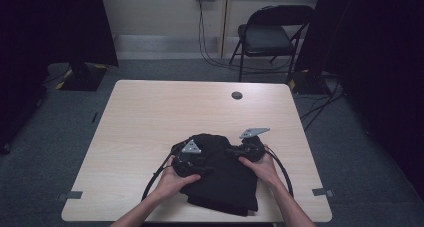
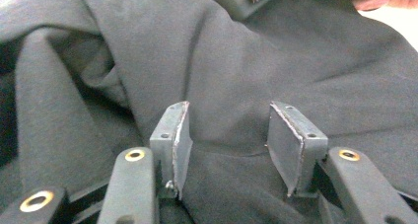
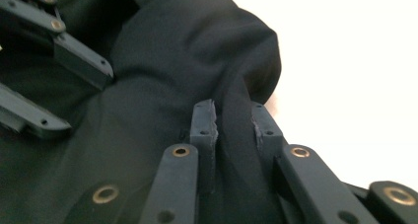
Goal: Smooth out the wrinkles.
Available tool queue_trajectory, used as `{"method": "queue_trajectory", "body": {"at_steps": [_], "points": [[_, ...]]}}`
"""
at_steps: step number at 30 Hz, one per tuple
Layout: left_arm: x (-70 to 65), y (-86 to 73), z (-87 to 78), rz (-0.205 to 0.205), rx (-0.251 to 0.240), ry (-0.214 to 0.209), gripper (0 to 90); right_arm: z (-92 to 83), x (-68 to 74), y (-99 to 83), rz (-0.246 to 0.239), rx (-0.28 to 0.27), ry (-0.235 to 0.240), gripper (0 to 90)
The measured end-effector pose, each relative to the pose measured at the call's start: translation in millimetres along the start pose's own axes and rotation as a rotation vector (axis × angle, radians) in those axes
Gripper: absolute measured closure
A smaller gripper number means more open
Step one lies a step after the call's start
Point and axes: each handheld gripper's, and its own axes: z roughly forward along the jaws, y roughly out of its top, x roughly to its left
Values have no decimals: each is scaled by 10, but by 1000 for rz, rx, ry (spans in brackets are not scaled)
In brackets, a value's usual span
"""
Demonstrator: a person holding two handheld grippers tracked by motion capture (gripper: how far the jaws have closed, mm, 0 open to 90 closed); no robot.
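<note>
A black garment [image 1: 222, 182] lies bunched near the front edge of the light wooden table [image 1: 150, 112]. My left gripper [image 1: 206, 167] rests on its left part. In the left gripper view its jaws [image 2: 229, 135] stand apart over the cloth [image 2: 231, 61], with a low swell of fabric between the pads and no grip. My right gripper [image 1: 229, 151] is at the garment's upper right. Its pads [image 3: 234, 125] are close together and pinch a raised fold of the dark cloth [image 3: 187, 51]. The left gripper's fingers [image 3: 79, 61] show at the upper left of the right gripper view.
A dark round grommet [image 1: 237, 95] sits at the table's far side. A black folding chair [image 1: 270, 34] stands beyond the table, with cables on the floor. Bare tabletop [image 3: 355, 61] lies to the right of the garment. Grey tape marks [image 1: 322, 192] sit at the front corners.
</note>
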Motion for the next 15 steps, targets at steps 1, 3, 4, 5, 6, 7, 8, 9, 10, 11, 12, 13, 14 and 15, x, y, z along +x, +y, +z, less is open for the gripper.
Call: {"method": "queue_trajectory", "body": {"at_steps": [1, 3, 4, 5, 6, 7, 8, 9, 10, 11, 12, 13, 14, 15], "points": [[-2, 4, 2, 0, 2, 0, 507, -22, -4, 8, 2, -9, -1, 767], [-5, 6, 3, 5, 3, 2, 506, -67, -13, 26, 13, -28, 6, 778], [-4, 7, 2, 6, 5, 3, 507, -91, -11, 36, 15, -40, 7, 800], [-6, 11, 1, 7, 9, 8, 511, -117, -9, 47, 18, -53, 10, 813], [-15, 18, 2, 8, 14, 16, 514, -140, -8, 58, 25, -67, 18, 815], [-26, 28, 3, 22, 20, 23, 514, -159, -5, 65, 24, -75, 22, 818], [-28, 33, 1, 25, 23, 25, 512, -171, 6, 70, 17, -73, 18, 821], [-27, 36, -8, 27, 21, 24, 508, -172, 9, 70, 18, -72, 20, 823], [-20, 39, -22, 34, 22, 22, 494, -169, 7, 66, 22, -73, 24, 825], [-16, 43, -35, 37, 22, 19, 475, -165, 0, 63, 26, -73, 26, 826], [-12, 52, -70, 31, 16, 9, 449, -164, -5, 62, 30, -73, 27, 828], [-15, 61, -98, 20, 10, 0, 416, -167, -10, 61, 35, -74, 28, 828], [-25, 77, -161, 19, 9, -15, 401, -169, -10, 61, 36, -74, 28, 829], [-40, 87, -209, 26, 12, -22, 398, -175, -7, 62, 35, -76, 26, 829]]}}
